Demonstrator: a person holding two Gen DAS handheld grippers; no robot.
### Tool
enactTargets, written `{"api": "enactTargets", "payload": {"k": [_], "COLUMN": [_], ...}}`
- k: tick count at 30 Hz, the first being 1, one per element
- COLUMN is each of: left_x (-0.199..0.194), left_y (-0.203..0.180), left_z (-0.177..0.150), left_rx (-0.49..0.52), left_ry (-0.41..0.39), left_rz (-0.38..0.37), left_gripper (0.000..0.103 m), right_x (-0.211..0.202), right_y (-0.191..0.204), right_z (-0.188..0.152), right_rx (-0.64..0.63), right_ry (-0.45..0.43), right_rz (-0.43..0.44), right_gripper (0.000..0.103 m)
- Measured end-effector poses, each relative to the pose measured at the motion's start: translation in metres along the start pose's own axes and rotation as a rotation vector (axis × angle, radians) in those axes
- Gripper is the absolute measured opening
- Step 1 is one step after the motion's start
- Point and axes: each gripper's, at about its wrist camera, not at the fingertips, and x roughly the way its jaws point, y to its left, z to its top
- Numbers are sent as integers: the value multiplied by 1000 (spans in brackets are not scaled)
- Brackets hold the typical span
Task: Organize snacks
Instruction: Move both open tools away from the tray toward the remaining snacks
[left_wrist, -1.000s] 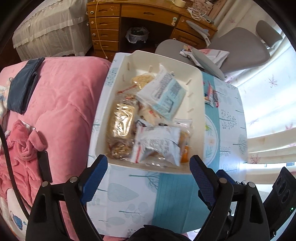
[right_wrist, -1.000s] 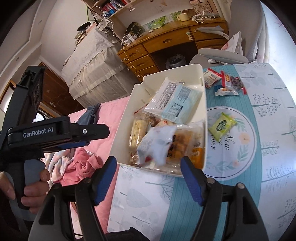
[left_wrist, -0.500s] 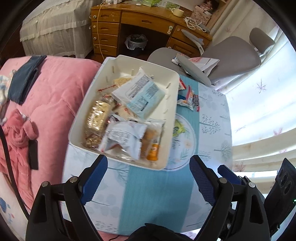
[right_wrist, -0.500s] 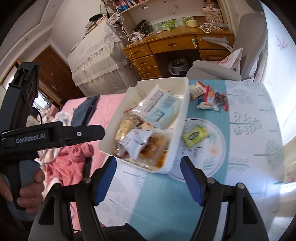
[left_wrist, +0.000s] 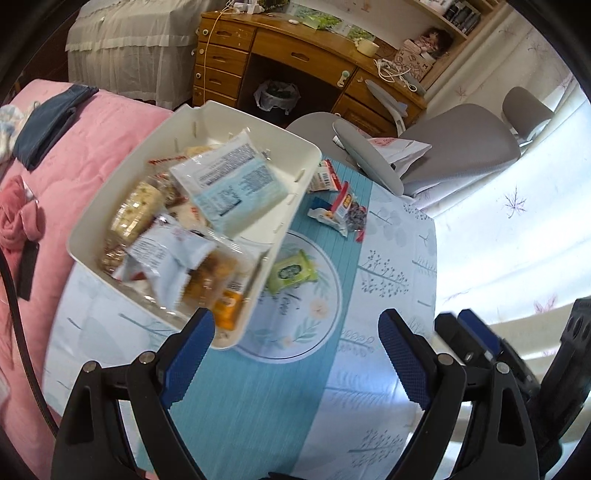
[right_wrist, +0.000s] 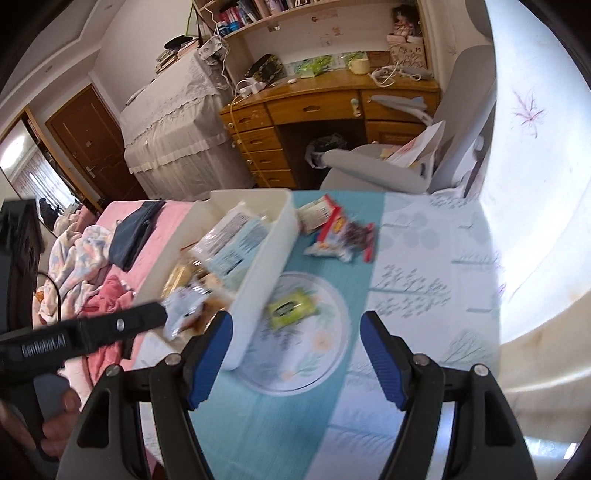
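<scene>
Looking along the left gripper (left_wrist: 293, 349), jaws spread wide and holding nothing, the left wrist view shows a white bin (left_wrist: 295, 181) filled with wrapped snacks at the left side of the table (left_wrist: 391, 266). A green packet (left_wrist: 291, 272) lies just beside the bin; a cluster of small packets (left_wrist: 340, 210) lies farther back.

Right wrist view: the right gripper (right_wrist: 295, 350), jaws likewise apart and empty, hangs above the green packet (right_wrist: 291, 304). The bin (right_wrist: 266, 254) stands to its left.
</scene>
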Motion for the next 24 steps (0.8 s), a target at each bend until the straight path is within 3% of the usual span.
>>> {"api": "enactTargets", "payload": {"k": [8, 15, 20, 24], "left_x": [44, 85, 111, 134], "left_y": [-34, -59, -90, -108], "left_z": [-5, -12, -22, -31], "left_rx": [13, 86, 295, 475], "left_ry": [-42, -97, -144, -156], "left_rz": [45, 166, 313, 426], "left_gripper": [89, 89, 89, 89], "right_x": [18, 45, 69, 96], "right_y": [-44, -65, -73, -79], "right_z": [32, 53, 59, 59], "right_rx": [-32, -153, -316, -436], "right_ry": [-24, -90, -134, -134], "right_rz": [-36, -92, -112, -69], "right_gripper": [72, 72, 72, 72]}}
